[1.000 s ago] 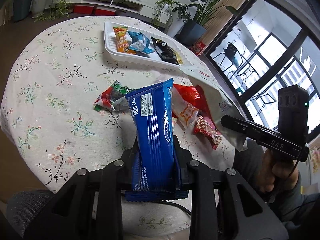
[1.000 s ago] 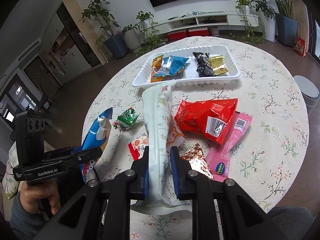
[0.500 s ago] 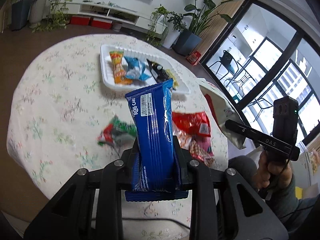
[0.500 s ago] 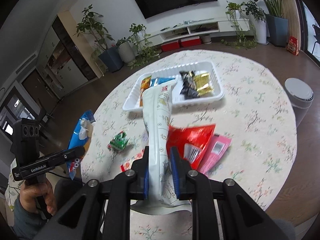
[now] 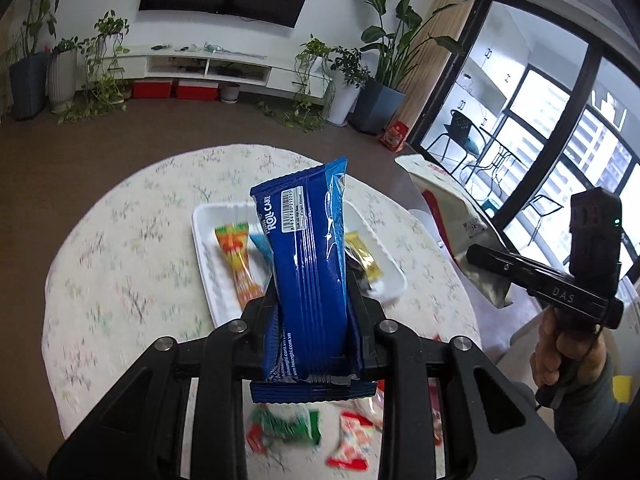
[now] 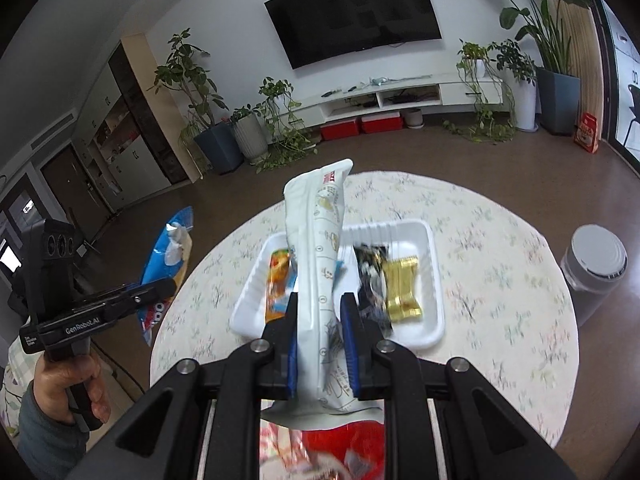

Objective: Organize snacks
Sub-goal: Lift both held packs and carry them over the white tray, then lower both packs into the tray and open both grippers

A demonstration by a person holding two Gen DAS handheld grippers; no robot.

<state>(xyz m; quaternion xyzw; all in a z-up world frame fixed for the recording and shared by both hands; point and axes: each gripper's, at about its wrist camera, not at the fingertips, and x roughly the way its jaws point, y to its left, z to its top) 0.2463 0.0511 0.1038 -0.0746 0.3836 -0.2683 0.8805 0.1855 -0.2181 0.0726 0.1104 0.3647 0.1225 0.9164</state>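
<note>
Two grippers: each is closed on one snack packet, both held up in the air above the round table.
Left gripper (image 5: pixel 314 312): jaws pressed against the sides of a blue packet (image 5: pixel 308 264), which stands upright between them over the white tray (image 5: pixel 208 256).
Blue packet writing: "ROLL CAKE" in white down the side, a barcode sticker near the top, and a web address along the lower edge (too small to read in full).
Right gripper (image 6: pixel 320 340): jaws clamped on a white packet (image 6: pixel 320 256), upright and slightly twisted, held over the tray.
White packet writing: red lettering at the top end and small printed drawings down the body (not legible).
Gripper bodies: "GenRobot.AI" is printed on the left one as seen from the right wrist, "DAS" on the right one as seen from the left wrist.
Tray contents: an orange packet (image 6: pixel 278 280), a black packet (image 6: pixel 370 276) and a gold packet (image 6: pixel 402 288) lie side by side, with a light blue one partly hidden.
Table (image 6: pixel 500 280): a pale cloth with a flower print; a green wrapper (image 5: pixel 284 426) and red packets (image 6: pixel 344 452) lie loose on the near edge, blurred.
Room: brown floor, a wall television (image 6: pixel 354 12) over a low white shelf unit, potted plants, large windows, and a grey bin (image 6: pixel 596 272) beside the table.
</note>
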